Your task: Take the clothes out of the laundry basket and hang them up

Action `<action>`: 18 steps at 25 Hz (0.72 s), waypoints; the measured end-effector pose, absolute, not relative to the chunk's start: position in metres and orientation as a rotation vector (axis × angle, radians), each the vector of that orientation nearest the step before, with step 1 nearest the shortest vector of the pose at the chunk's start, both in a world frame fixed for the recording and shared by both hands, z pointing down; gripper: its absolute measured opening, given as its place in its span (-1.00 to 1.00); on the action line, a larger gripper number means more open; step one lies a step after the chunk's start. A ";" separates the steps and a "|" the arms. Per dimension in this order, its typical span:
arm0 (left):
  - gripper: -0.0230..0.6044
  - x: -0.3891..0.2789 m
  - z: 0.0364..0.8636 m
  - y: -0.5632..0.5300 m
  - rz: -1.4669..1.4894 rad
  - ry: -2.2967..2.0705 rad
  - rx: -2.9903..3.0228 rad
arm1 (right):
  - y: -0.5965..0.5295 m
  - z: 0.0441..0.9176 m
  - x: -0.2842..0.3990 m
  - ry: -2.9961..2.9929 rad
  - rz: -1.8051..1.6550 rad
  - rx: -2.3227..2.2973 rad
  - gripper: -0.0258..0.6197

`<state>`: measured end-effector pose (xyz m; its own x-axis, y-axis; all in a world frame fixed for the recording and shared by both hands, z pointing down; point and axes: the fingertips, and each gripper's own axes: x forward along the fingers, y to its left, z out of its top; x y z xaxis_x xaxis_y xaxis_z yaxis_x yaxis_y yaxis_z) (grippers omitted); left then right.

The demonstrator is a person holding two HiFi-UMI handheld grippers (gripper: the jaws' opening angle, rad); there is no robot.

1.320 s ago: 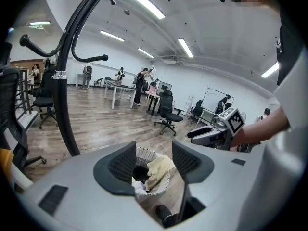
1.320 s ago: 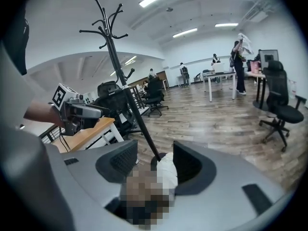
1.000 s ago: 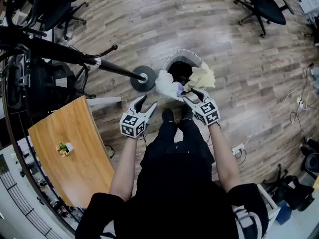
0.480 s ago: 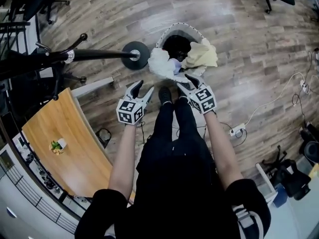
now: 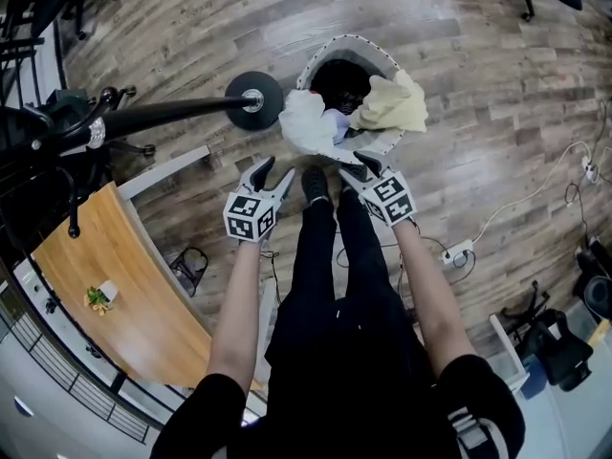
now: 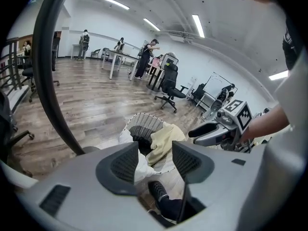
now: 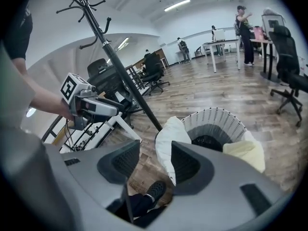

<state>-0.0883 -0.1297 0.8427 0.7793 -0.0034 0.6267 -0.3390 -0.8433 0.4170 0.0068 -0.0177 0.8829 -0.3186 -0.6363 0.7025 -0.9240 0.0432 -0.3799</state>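
Observation:
A white wicker laundry basket (image 5: 375,54) stands on the wood floor. A white garment (image 5: 306,122) hangs over its near rim and a pale yellow garment (image 5: 394,103) over its right rim. My left gripper (image 5: 275,172) is open and empty, short of the basket on its left. My right gripper (image 5: 357,167) is open too, its tips just short of the white garment's lower edge with nothing between the pads. In the left gripper view the basket (image 6: 144,121) and yellow garment (image 6: 161,138) lie beyond the open left gripper (image 6: 155,150). The right gripper view shows the white garment (image 7: 166,143) ahead of the open right gripper (image 7: 153,153).
A black coat stand has its round base (image 5: 253,98) just left of the basket and its pole (image 7: 130,85) leans left. The person's shoes (image 5: 316,182) are between the grippers. A wooden desk (image 5: 105,285) stands at left. Cables and a power strip (image 5: 459,251) lie at right.
The basket, clothes and coat stand have slid up and a little left in the head view. Both grippers hold their place just short of the basket, and neither has taken hold of anything.

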 end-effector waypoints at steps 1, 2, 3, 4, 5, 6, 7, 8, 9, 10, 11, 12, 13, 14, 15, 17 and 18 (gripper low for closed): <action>-0.18 -0.088 0.849 -0.130 0.868 -0.257 2.445 | -0.019 0.890 0.006 -1.988 1.164 1.564 -0.26; -0.18 -0.086 0.856 -0.131 0.874 -0.258 2.440 | -0.020 0.897 0.005 -1.991 1.167 1.553 -0.26; -0.18 -0.085 0.863 -0.131 0.879 -0.257 2.434 | -0.022 0.904 0.005 -1.991 1.171 1.543 -0.26; -0.18 -0.083 0.868 -0.131 0.881 -0.255 2.431 | -0.022 0.913 0.005 -1.990 1.177 1.534 -0.27; -0.18 -0.080 0.872 -0.131 0.882 -0.249 2.430 | -0.023 0.921 0.005 -1.988 1.182 1.527 -0.27; -0.18 -0.078 0.874 -0.130 0.880 -0.239 2.432 | -0.023 0.928 0.005 -1.985 1.186 1.523 -0.27; -0.18 -0.077 0.877 -0.129 0.878 -0.227 2.435 | -0.023 0.935 0.006 -1.982 1.191 1.520 -0.28; -0.18 -0.075 0.881 -0.129 0.880 -0.215 2.438 | -0.024 0.942 0.006 -1.979 1.196 1.517 -0.28; -0.18 -0.075 0.885 -0.128 0.886 -0.205 2.440 | -0.025 0.949 0.006 -1.978 1.201 1.514 -0.28; -0.18 -0.076 0.891 -0.128 0.895 -0.201 2.440 | -0.026 0.955 0.005 -1.979 1.206 1.512 -0.28; -0.18 -0.077 0.896 -0.129 0.903 -0.201 2.439 | -0.027 0.960 0.004 -1.980 1.209 1.512 -0.28; -0.18 -0.079 0.902 -0.129 0.908 -0.203 2.439 | -0.027 0.965 0.003 -1.981 1.212 1.517 -0.28; -0.18 -0.080 0.908 -0.130 0.912 -0.206 2.439 | -0.027 0.970 0.003 -1.981 1.214 1.524 -0.28; -0.18 -0.081 0.914 -0.130 0.914 -0.210 2.439 | -0.027 0.975 0.003 -1.979 1.217 1.533 -0.28; -0.18 -0.083 0.920 -0.131 0.915 -0.214 2.436 | -0.028 0.980 0.003 -1.978 1.220 1.542 -0.28; -0.18 -0.084 0.934 -0.135 0.918 -0.227 2.427 | -0.033 0.991 0.005 -1.976 1.225 1.557 -0.28; -0.18 -0.085 0.941 -0.137 0.919 -0.234 2.422 | -0.036 0.996 0.005 -1.975 1.226 1.560 -0.28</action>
